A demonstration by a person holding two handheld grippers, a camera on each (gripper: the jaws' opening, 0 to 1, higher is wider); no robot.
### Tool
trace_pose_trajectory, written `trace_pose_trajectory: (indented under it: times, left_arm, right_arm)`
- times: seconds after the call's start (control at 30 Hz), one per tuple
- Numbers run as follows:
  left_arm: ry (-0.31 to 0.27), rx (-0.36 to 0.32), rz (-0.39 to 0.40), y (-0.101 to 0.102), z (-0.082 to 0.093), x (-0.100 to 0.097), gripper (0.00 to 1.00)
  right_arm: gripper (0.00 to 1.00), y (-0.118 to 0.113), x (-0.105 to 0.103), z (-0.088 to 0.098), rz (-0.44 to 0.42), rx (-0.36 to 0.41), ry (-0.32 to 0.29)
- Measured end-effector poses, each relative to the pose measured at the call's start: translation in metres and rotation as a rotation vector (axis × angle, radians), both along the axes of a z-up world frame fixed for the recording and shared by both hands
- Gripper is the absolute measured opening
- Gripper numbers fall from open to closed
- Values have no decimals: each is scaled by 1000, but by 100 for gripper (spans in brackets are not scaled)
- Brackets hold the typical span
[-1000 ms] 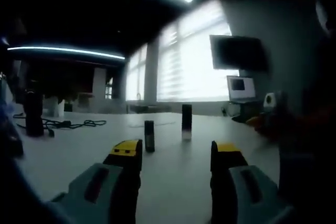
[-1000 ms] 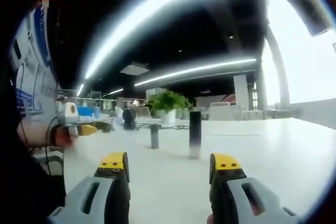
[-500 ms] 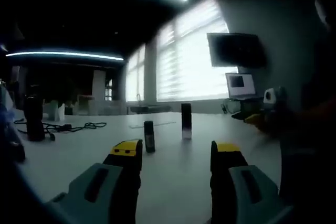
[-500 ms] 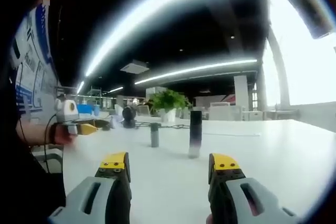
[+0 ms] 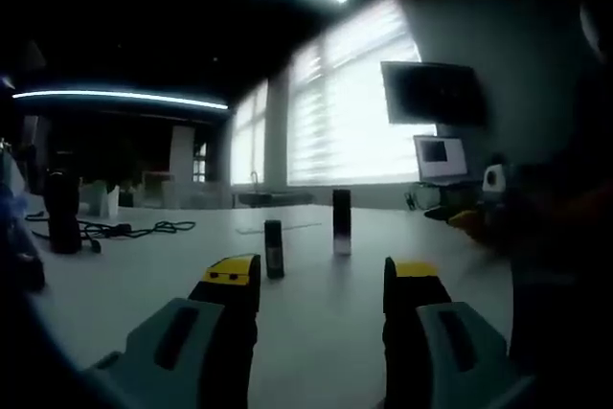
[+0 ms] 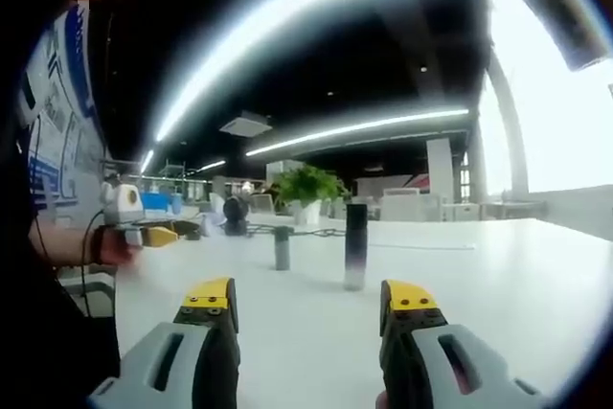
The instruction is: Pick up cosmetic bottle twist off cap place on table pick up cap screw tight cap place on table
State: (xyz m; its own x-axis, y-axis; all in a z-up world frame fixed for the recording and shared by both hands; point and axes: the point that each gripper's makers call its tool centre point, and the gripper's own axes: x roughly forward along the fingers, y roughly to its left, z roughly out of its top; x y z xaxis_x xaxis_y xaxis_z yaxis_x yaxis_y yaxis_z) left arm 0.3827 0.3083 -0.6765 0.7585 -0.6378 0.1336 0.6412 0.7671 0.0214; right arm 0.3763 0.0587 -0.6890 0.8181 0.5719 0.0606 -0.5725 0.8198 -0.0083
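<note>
While both tools hang low over the white desk [image 6: 498, 284], we see the left tool [image 5: 321, 280] and right tool [image 6: 311, 299] with jaws apart, holding nothing. The tall dark bottle [image 6: 355, 246] stands upright on the desk ahead, its small dark cap [image 6: 282, 247] upright just beside it, apart. We see the bottle [image 5: 341, 222] and cap [image 5: 274, 249] from the left too.
</note>
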Motion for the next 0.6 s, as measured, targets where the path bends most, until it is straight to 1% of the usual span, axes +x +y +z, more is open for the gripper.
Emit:
trace_pose_trajectory:
  times: [0.23,0.4,0.6]
  left_arm:
    - [13,-46,7,6,3,3,41]
    - [7,-22,10,4,1,2,41]
    - [7,-24,8,4,1,2,41]
  right_arm:
    - [53,1,0,0,5,-3,-5]
    - [53,0,0,0,3,-6,-5]
    - [52,0,0,-1,2,-7,-6]
